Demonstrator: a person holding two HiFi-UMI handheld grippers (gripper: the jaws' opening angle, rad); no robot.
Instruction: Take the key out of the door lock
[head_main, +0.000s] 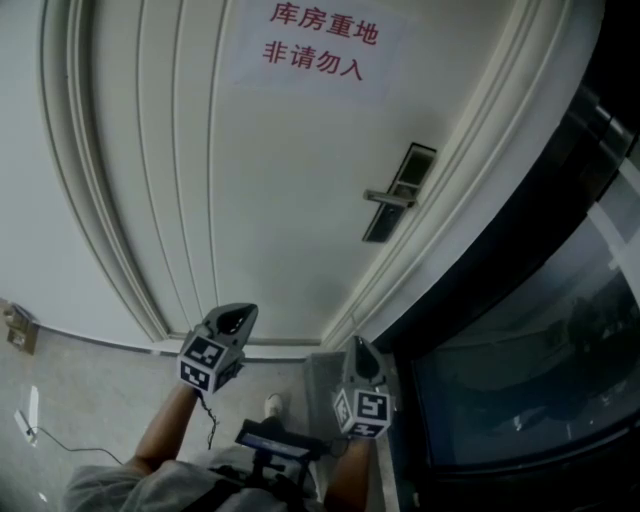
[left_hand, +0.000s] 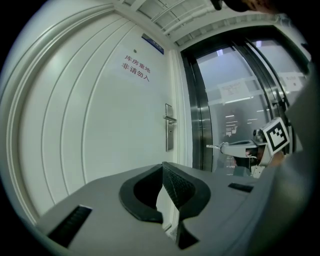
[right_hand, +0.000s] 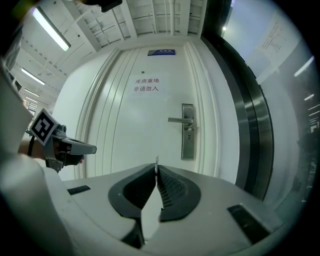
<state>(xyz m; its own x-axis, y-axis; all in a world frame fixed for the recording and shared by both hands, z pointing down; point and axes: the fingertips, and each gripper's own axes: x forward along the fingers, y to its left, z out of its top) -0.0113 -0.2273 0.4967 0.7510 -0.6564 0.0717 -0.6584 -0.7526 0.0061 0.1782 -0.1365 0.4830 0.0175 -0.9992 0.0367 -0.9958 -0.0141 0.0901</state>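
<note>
Head view: left gripper and right gripper sit low, well apart from the lock plate on the white door. Left gripper view: jaws together at the tips, nothing between them. Right gripper view: jaws pinched on a thin silvery sliver, by my reading the key edge-on; none shows in the lock, so extraction looks done, with only carrying it off left.

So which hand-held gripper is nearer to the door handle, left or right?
Right. The right hand-held gripper, shut on what looks like the key, is almost straight before the door handle; the left hand-held gripper is farther off, to the handle's left.
</note>
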